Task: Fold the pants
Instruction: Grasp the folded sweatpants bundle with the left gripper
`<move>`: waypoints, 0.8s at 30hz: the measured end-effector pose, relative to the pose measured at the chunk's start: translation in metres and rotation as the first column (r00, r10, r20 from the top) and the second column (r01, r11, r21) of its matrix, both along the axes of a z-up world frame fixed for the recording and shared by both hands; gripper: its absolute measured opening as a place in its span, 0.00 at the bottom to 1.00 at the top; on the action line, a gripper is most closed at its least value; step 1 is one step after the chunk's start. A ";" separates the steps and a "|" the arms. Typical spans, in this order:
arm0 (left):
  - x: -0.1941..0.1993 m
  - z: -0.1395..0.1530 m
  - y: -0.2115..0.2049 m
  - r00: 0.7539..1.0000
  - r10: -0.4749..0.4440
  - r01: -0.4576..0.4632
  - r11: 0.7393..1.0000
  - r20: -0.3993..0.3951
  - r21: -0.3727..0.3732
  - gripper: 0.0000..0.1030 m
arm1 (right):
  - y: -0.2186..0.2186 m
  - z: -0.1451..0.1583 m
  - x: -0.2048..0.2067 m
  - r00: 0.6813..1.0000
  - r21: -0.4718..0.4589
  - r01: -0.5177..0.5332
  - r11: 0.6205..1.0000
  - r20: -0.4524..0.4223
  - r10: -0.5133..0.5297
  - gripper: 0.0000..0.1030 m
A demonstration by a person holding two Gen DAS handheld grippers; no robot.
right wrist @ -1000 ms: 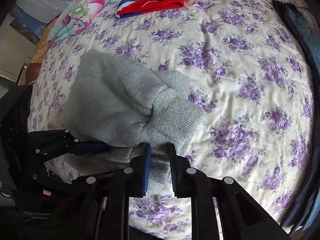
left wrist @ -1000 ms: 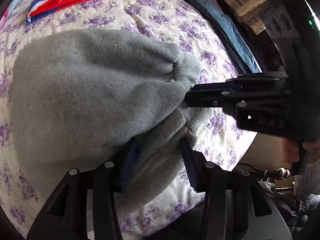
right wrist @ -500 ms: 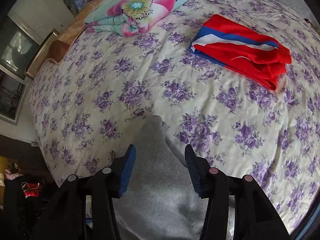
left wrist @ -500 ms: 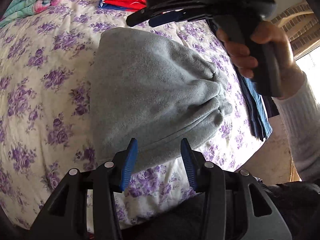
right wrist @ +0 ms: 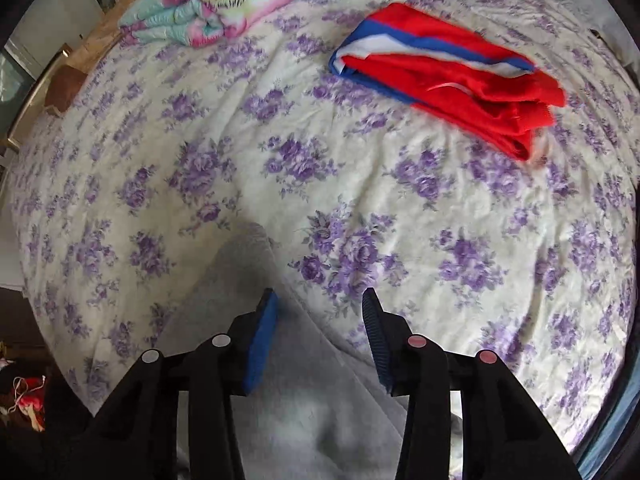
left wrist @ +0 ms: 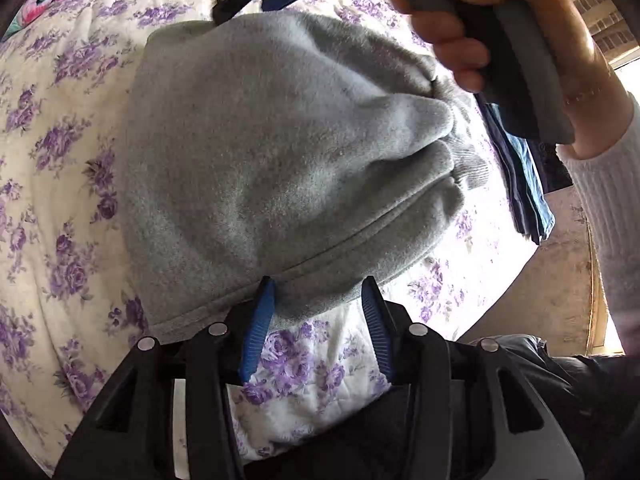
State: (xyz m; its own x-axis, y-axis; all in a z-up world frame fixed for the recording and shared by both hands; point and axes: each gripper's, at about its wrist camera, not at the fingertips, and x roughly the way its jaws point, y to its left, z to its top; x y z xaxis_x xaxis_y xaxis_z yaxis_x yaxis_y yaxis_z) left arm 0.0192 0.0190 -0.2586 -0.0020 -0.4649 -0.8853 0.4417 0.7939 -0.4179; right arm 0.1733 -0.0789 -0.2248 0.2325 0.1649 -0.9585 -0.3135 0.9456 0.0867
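Observation:
The grey fleece pants (left wrist: 280, 152) lie folded in a thick bundle on the flowered bedspread (left wrist: 60, 160), cuffs to the right. My left gripper (left wrist: 318, 300) is open at the bundle's near edge, holding nothing. My right gripper (right wrist: 320, 308) is open and empty, hovering above the far part of the grey pants (right wrist: 256, 340). In the left wrist view the right gripper's body and the hand holding it (left wrist: 480, 20) pass over the top of the bundle.
Folded red, white and blue pants (right wrist: 448, 76) lie at the far right of the bed. A flowered pillow (right wrist: 224, 4) lies at the far end. Blue jeans (left wrist: 520, 184) lie at the bed's right edge.
Both grippers let go of the grey pants and opened. The right gripper rose and moved over the bundle toward the far side. The left gripper drew back to the near edge.

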 end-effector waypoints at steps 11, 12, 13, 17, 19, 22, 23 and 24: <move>0.034 0.026 0.094 0.970 0.243 -0.243 0.970 -0.008 -0.030 0.58 | -0.057 -0.007 -0.115 0.997 -0.056 -0.057 0.997 0.047 0.060 0.45; 0.038 0.022 0.097 0.969 0.246 -0.246 0.969 -0.014 -0.016 0.58 | -0.060 -0.026 -0.115 0.998 -0.083 -0.031 0.996 0.055 0.036 0.49; 0.041 0.017 0.099 0.968 0.250 -0.250 0.968 -0.025 0.001 0.59 | -0.061 -0.038 -0.115 0.996 -0.090 -0.010 0.996 0.091 0.018 0.50; 0.047 -0.006 0.101 0.959 0.260 -0.257 0.966 -0.116 0.042 0.60 | -0.057 -0.022 -0.115 0.992 -0.066 0.049 0.997 0.116 -0.041 0.50; 0.047 -0.012 0.100 0.953 0.265 -0.261 0.964 -0.145 0.047 0.60 | -0.062 0.003 -0.129 0.987 -0.004 0.060 0.998 0.151 -0.059 0.50; 0.049 -0.016 0.103 0.945 0.276 -0.278 0.960 -0.173 0.012 0.64 | -0.083 0.036 -0.156 0.975 0.087 0.108 0.990 0.183 -0.123 0.52; 0.051 -0.019 0.104 0.941 0.285 -0.291 0.957 -0.182 -0.008 0.68 | -0.092 0.041 -0.165 0.972 0.112 0.137 0.984 0.177 -0.155 0.57; 0.055 -0.022 0.103 0.938 0.289 -0.300 0.954 -0.194 -0.029 0.70 | -0.102 0.045 -0.174 0.967 0.140 0.173 0.975 0.162 -0.194 0.60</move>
State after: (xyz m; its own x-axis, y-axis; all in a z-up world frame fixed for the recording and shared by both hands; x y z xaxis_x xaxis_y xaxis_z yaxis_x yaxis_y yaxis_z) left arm 0.0739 0.1221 -0.2807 -0.0185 -0.5197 -0.8542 0.1028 0.8488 -0.5187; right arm -0.0010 -0.1810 -0.1801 0.4310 0.2182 -0.8756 -0.1562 0.9737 0.1658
